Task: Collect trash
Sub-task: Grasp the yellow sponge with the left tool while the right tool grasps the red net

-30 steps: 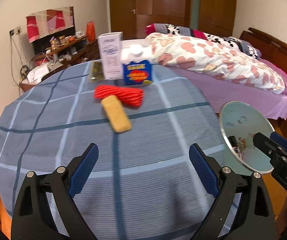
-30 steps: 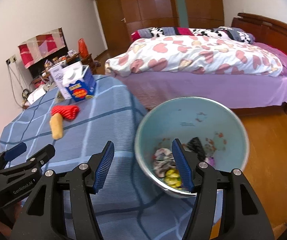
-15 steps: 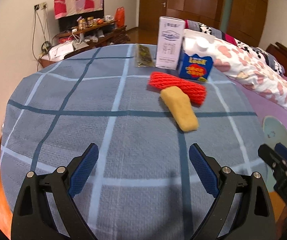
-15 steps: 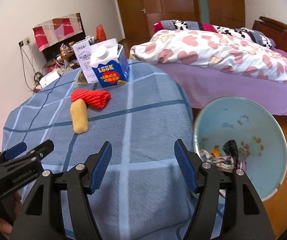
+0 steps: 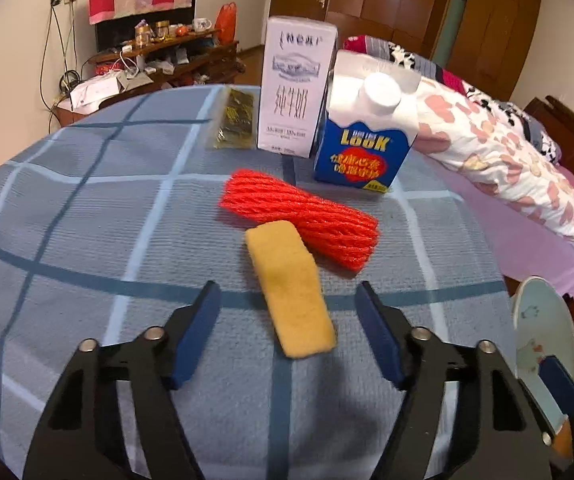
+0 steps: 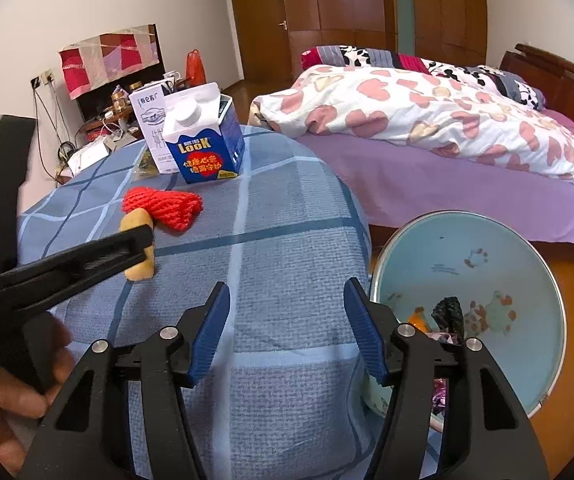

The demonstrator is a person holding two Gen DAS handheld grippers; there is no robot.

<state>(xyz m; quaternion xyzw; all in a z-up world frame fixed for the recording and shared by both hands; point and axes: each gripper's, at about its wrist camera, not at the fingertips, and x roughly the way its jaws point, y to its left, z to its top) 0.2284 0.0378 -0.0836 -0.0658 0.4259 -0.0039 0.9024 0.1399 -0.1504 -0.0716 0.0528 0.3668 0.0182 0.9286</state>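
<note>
**Left wrist view: tongs closing in around the yellow sponge**

Left wrist camera has the bench filling most of the frame, round top under a blue plaid cloth. Upper right of the frame is the bed with a heart-print quilt. Lower right edge shows the pale blue trash bin, sitting off the bench on the floor; the right wrist view looks into it and there's already some crumpled stuff in the bottom.

On the bench, top centre: a tall white milk carton standing upright, the shorter blue carton just beside it on the right, and a flat dark packet lying to its left. Below those, mid-frame, a red foam net sleeve, with the yellow sponge touching its near edge.

Left tongs are closing, sponge's near end sits between the blue pads but they aren't pressing on it. Right tongs are partly apart over bare cloth at bottom centre of their view, nothing in them.
</note>
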